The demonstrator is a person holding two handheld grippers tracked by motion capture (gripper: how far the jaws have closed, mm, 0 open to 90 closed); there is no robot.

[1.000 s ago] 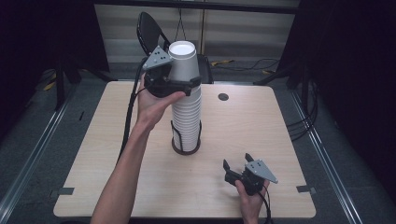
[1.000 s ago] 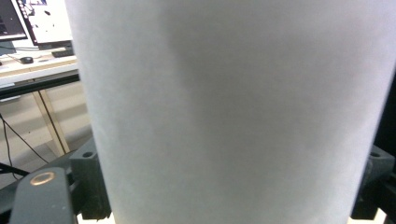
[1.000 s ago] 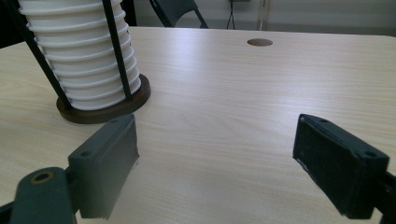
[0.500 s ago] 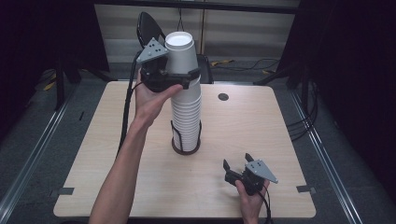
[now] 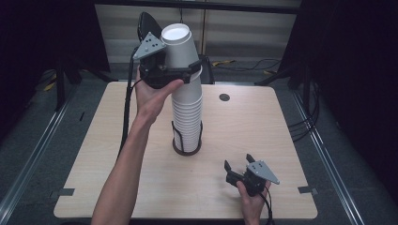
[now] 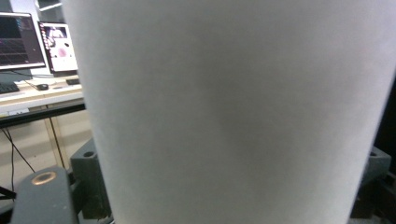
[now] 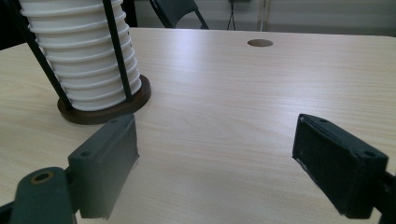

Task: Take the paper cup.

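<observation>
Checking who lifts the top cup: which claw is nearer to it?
Left. The left claw is clamped on the top cup above the stack; the right claw rests open on the table, well below.

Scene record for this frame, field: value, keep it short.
work: top cup being lifted off the cup stack
left gripper: shut on top cup, raised above the stack
top cup: upside down, tilted, lower edge close over the stack's top
cup stack: upside-down white cups in a holder with a dark round base and black rods
right gripper: open, holds nothing, low over the table near its front right
table: light wood, round hole near the far side
</observation>
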